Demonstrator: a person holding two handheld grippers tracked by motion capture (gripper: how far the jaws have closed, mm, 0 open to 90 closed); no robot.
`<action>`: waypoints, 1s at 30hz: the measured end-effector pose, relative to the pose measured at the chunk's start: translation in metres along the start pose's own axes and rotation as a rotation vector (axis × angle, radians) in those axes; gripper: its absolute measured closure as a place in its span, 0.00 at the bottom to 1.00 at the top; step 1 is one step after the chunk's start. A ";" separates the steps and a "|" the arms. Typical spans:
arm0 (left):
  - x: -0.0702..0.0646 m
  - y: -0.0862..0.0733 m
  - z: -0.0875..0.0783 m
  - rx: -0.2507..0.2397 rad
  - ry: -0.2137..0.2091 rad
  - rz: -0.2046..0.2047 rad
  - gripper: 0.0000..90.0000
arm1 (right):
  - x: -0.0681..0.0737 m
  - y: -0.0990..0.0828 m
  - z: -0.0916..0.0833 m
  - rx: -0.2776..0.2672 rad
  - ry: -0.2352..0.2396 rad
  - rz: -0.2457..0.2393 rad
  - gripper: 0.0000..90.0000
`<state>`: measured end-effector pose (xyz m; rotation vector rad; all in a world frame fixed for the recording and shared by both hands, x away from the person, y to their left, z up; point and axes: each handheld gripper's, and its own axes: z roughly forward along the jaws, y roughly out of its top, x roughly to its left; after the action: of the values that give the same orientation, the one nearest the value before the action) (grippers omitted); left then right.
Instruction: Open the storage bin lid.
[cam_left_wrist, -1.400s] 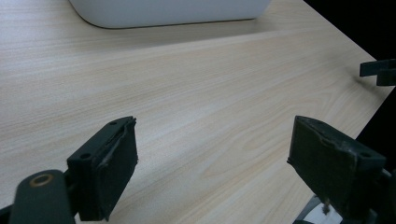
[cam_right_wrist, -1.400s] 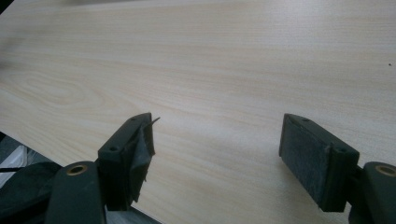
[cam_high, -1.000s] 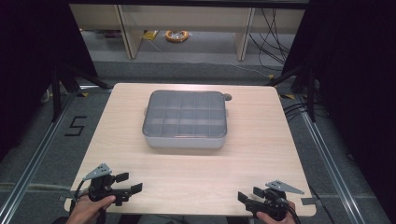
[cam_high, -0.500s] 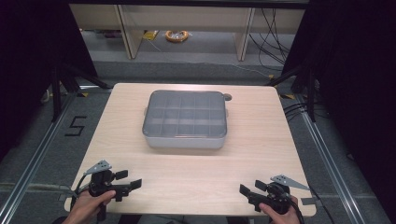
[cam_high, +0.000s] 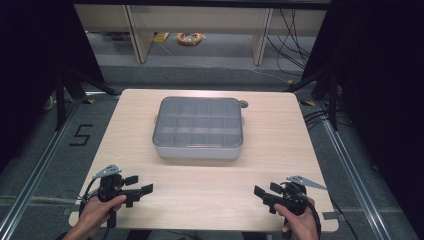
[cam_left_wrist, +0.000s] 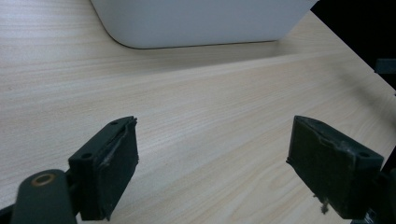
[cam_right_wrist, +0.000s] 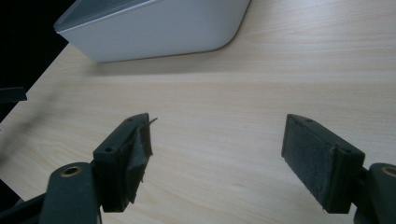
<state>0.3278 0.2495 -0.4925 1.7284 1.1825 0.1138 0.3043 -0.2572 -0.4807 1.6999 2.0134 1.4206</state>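
Observation:
A grey plastic organiser box (cam_high: 198, 128) with a clear lid over a grid of compartments lies in the middle of the wooden table (cam_high: 270, 165). My left gripper (cam_high: 140, 189) rests near the front left corner, jaws wide open and pointing right, nothing between them. Near the front right corner, my right gripper (cam_high: 261, 191) is also open and empty, pointing left. The box's pale side (cam_left_wrist: 201, 21) fills the top of the left gripper view beyond my left gripper (cam_left_wrist: 212, 168). The right gripper view shows a box corner (cam_right_wrist: 154, 28) beyond my right gripper (cam_right_wrist: 217, 163).
A small round grey thing (cam_high: 243, 104) sits on the table just behind the box's back right corner. Bare wood stretches between the grippers and the box. Dark curtains flank the table; a shelf unit (cam_high: 200, 30) with cables stands behind it.
Both hands have slid slightly back toward the table's front edge. The jaws remain open and the box has not moved.

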 end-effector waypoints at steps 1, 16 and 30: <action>0.000 0.001 0.000 -0.005 0.008 -0.002 0.17 | 0.000 0.001 0.001 0.002 -0.002 0.006 0.28; 0.005 0.013 0.007 -0.029 0.014 -0.021 0.17 | -0.002 0.037 0.028 -0.012 0.025 0.019 0.28; 0.015 0.028 0.009 -0.039 0.007 -0.045 0.17 | 0.001 0.084 0.052 -0.033 0.032 0.003 0.29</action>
<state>0.3591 0.2538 -0.4819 1.6671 1.2160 0.1148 0.3945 -0.2349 -0.4482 1.6775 1.9934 1.4830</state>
